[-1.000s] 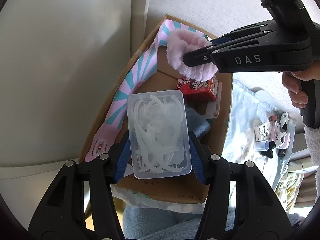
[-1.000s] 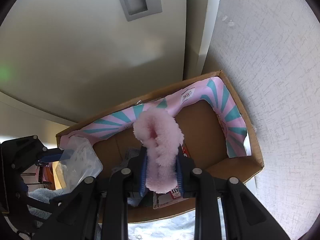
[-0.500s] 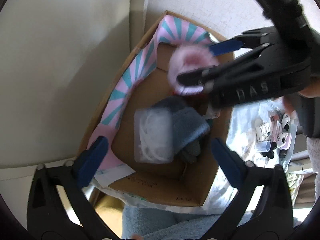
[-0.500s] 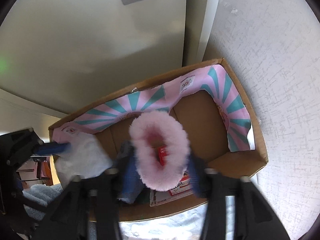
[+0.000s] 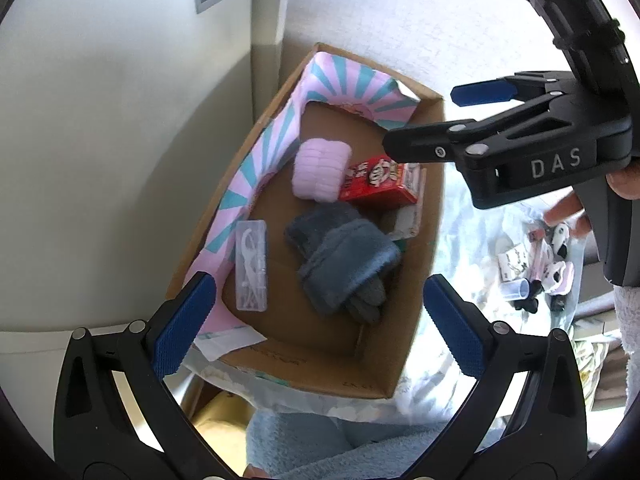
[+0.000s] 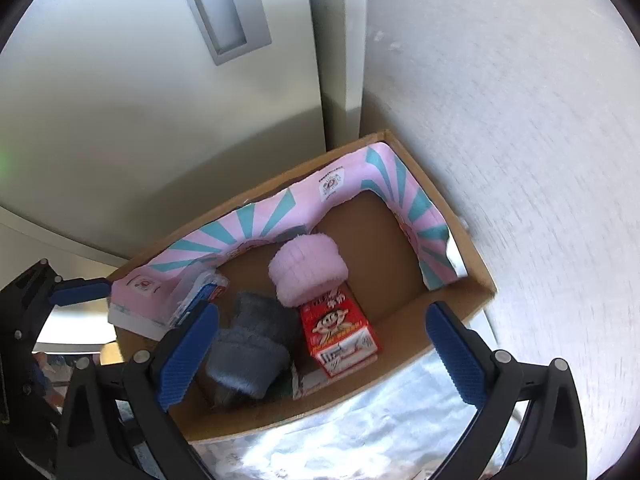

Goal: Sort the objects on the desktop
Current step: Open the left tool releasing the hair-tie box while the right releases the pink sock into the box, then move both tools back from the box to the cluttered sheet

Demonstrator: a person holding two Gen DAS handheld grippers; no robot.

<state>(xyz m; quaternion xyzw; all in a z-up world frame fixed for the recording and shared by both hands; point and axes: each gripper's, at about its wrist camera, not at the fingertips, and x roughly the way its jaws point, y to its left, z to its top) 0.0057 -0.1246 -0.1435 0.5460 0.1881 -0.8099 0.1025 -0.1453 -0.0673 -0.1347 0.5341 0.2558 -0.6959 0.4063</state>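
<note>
A cardboard box (image 5: 430, 240) with a pink and teal striped liner holds the sorted things. In it lie a clear case of floss picks (image 5: 251, 266), a pink fluffy band (image 5: 322, 170), a red snack carton (image 5: 378, 184) and a grey-blue cloth (image 5: 344, 258). My left gripper (image 5: 316, 320) is open and empty above the box's near end. My right gripper (image 6: 320, 354) is open and empty above the box (image 6: 456, 304); the pink band (image 6: 308, 270), red carton (image 6: 340, 332) and grey cloth (image 6: 250, 350) lie below it. The right gripper also shows in the left wrist view (image 5: 452, 120).
The box stands in a corner against a cream cabinet door (image 6: 140, 120) and a white textured wall (image 6: 520, 140). Small bottles and cosmetics (image 5: 536, 272) lie on a patterned cover to the right. A light blue towel (image 5: 300, 440) lies in front of the box.
Both grippers opened. The floss case dropped from the left gripper into the box. The pink band dropped from the right gripper into the box. Both grippers rose away.
</note>
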